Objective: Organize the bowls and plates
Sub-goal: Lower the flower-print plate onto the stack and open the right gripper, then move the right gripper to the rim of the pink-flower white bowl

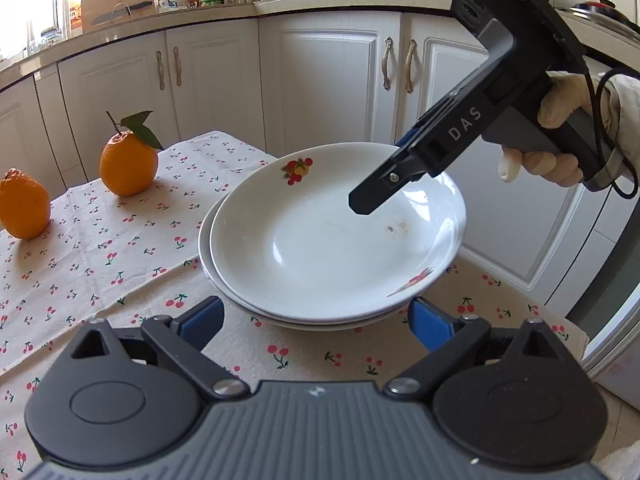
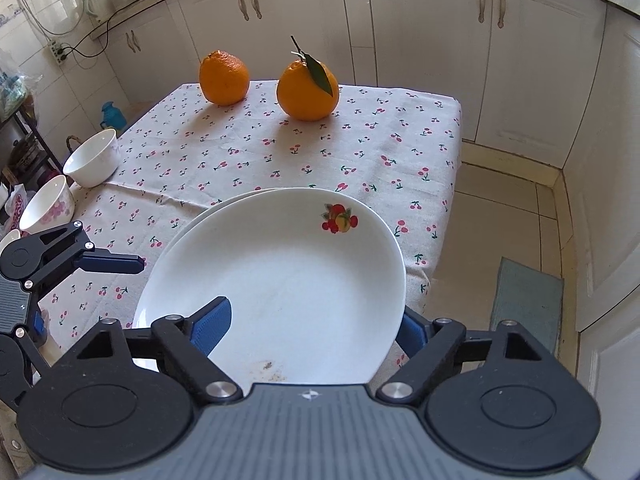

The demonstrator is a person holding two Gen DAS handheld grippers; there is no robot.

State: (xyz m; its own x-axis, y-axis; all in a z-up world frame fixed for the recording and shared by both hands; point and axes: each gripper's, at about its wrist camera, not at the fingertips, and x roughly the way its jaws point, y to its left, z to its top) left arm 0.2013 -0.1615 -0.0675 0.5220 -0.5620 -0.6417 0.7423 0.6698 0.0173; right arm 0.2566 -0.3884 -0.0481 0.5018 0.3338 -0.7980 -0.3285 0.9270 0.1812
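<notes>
Home kitchen, seemingly; cabinets (image 1: 328, 80); countertop (image 1: 256, 8)

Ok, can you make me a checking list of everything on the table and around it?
Surface: cherry tablecloth covers the table.
Job's things: top plate, with a brown smudge, sits on the lower plate; white bowl and patterned bowl are by the table's edge.
Clutter: leafy orange, plain orange.
Grippers: left gripper open, facing the plates; right gripper open, one finger on either side of the top plate's rim.
Cables: black cable on the right gripper; wall cable by a socket.
Surroundings: white cabinets, floor mat.
</notes>
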